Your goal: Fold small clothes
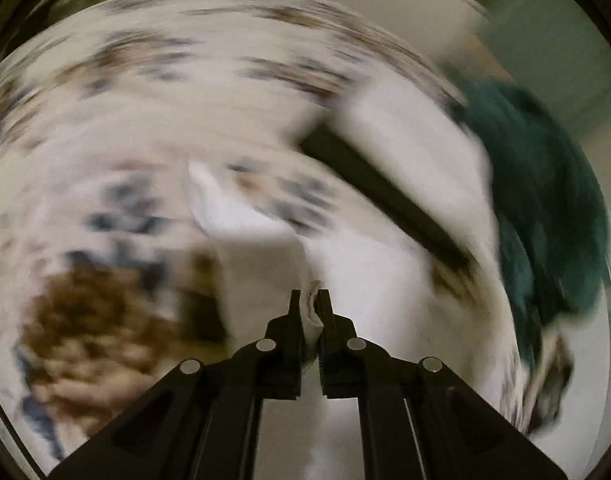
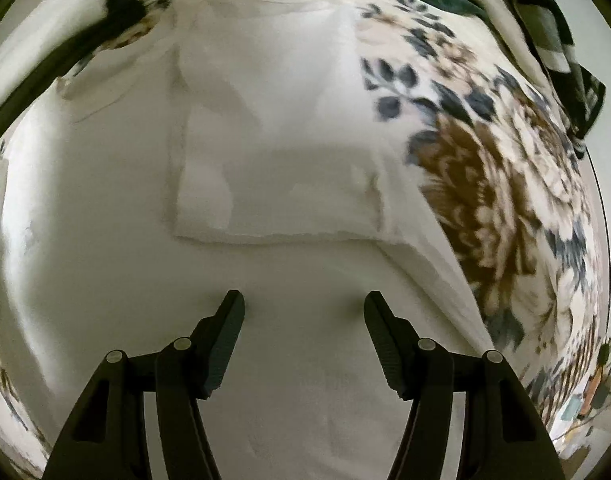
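The left claw (image 1: 310, 300) is pinching a bunched edge of thin white cloth (image 1: 311, 312) between its two black fingers, the jaws drawn nearly together with only the wad of fabric filling the gap. Everything beyond its tips is smearing with blur, so the cloth's shape ahead of it is hard to read; a white flap (image 1: 225, 208) is showing just ahead and to the left of the tips, over a cream bedspread printed with brown and slate-blue flowers (image 1: 145, 120). A dark teal garment (image 1: 545, 200) is lying well off to that claw's right.

The right claw (image 2: 304, 300) is hanging with its jaws spread wide and holding nothing, over plain white fabric. Just ahead of its tips a small white garment, folded into a rough rectangle (image 2: 273, 140), is lying flat, its near hem running straight across. The floral bedspread (image 2: 485, 160) is showing to the right of that claw.

The risks, as I judge them: the left claw is gripping only a small wad near its fingertips, so a quick sweep may be enough to pull the thin cloth free and let the fold collapse. With white lying on white, the right claw may also be closing on the sheet underneath, or on two layers at once, dragging the folded piece out of square.
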Tool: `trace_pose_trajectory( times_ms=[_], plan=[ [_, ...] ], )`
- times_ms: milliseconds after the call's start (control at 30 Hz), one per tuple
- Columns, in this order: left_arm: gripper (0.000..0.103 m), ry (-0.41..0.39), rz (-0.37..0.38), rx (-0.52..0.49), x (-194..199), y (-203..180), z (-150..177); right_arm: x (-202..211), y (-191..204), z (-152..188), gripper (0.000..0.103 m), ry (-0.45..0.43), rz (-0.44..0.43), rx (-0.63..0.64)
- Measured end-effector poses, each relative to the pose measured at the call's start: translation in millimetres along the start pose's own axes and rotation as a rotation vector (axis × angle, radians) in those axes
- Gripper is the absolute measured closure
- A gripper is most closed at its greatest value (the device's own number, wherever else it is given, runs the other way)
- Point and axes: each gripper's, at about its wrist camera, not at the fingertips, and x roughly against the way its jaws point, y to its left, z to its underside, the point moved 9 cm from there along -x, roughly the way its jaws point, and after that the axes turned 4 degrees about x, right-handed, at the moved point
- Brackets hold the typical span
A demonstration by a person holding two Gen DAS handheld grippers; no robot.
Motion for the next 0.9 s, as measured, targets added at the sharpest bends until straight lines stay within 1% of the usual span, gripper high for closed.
trace_pose_trajectory(
  times_ms=[67, 100, 167, 200, 267, 300, 333, 400, 500, 567, 600, 633, 667, 700, 733, 767, 833, 900],
  plan=[
    [0.099, 0.083, 0.046, -0.099, -13, -38, 30, -1, -4, 6, 0.039, 0.008, 0.006, -0.006],
    [0.098, 0.155, 0.069, -0.158, -23, -56, 52, 0, -4, 5, 0.039, 0.014, 0.008, -0.006],
    [0.097, 0.258, 0.072, -0.211, -32, -68, 80, 1, -5, 11, 0.039, 0.024, 0.003, -0.015],
    [0.094, 0.298, 0.068, -0.223, -31, -70, 89, 2, -5, 14, 0.039, 0.028, -0.005, -0.018],
    [0.067, 0.294, 0.057, -0.225, -21, -67, 89, 5, -6, 14, 0.039, 0.031, -0.022, -0.022],
    [0.025, 0.284, 0.055, -0.215, -16, -61, 84, 7, -5, 14, 0.039, 0.027, -0.037, -0.026],
    [0.0, 0.276, 0.045, -0.202, -11, -55, 79, 9, -5, 14, 0.039, 0.022, -0.051, -0.03],
    [0.0, 0.235, -0.007, -0.186, -17, -40, 52, 12, -4, 10, 0.039, 0.012, -0.074, -0.037],
    [0.0, 0.194, -0.143, -0.233, -36, -7, 25, 15, -3, 3, 0.039, 0.005, -0.097, -0.043],
    [0.0, 0.206, -0.202, -0.292, -54, 2, 25, 17, 1, 1, 0.039, 0.008, -0.111, -0.048],
    [0.0, 0.236, -0.241, -0.351, -68, 6, 33, 17, 3, 2, 0.039, 0.013, -0.11, -0.046],
    [0.0, 0.261, -0.3, -0.414, -80, 10, 41, 18, 5, 1, 0.039, 0.017, -0.107, -0.041],
    [0.0, 0.286, -0.366, -0.507, -92, 15, 56, 19, 4, -2, 0.039, 0.019, -0.104, -0.035],
    [0.0, 0.28, -0.383, -0.548, -94, 14, 62, 21, 0, -6, 0.039, 0.018, -0.098, -0.027],
    [0.0, 0.261, -0.395, -0.572, -91, 12, 65, 25, -4, -17, 0.039, 0.016, -0.093, -0.018],
    [0.0, 0.248, -0.39, -0.582, -84, 9, 68, 30, -7, -22, 0.039, 0.012, -0.089, -0.01],
    [0.0, 0.266, -0.368, -0.581, -69, 5, 84, 43, -15, -23, 0.039, 0.0, -0.079, 0.008],
    [0.0, 0.289, -0.383, -0.571, -56, 10, 102, 55, -26, -24, 0.039, -0.003, -0.095, 0.01]
  ],
)
